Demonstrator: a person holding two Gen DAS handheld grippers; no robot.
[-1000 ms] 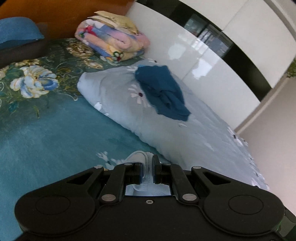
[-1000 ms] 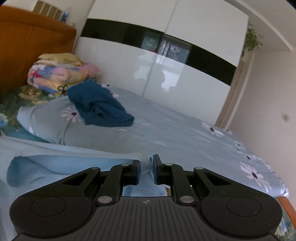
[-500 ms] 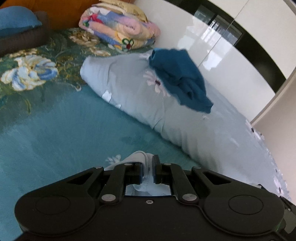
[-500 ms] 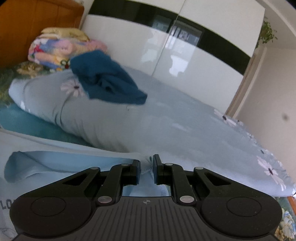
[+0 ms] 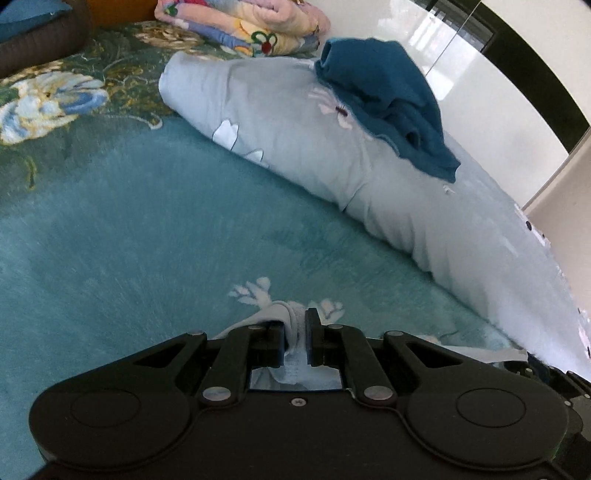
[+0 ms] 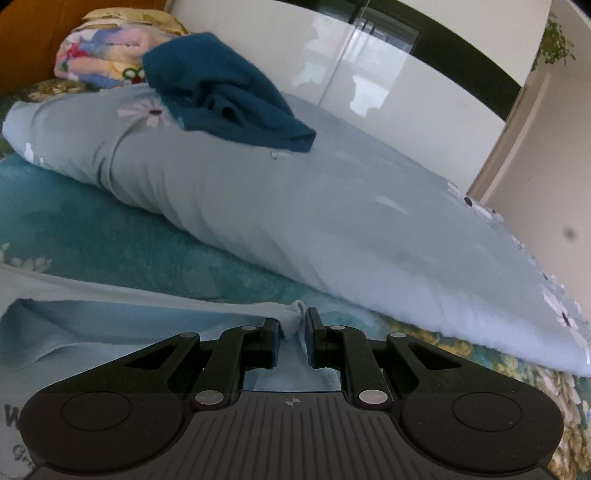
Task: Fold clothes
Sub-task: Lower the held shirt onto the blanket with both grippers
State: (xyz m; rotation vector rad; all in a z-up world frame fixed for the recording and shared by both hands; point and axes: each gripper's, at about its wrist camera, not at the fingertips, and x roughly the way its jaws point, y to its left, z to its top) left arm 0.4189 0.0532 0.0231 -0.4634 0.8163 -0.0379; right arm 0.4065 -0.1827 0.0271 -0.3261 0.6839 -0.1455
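The light blue garment is cut off by the left edge of the right wrist view, and its lower part is hidden behind the right gripper. Printed letters at lower left are only partly seen. In the left wrist view the folded blanket is cropped by the top edge.

I'm looking at a home bedroom: a bed with a teal floral bedspread, a rolled grey-blue quilt, folded blankets and glossy wardrobe doors.
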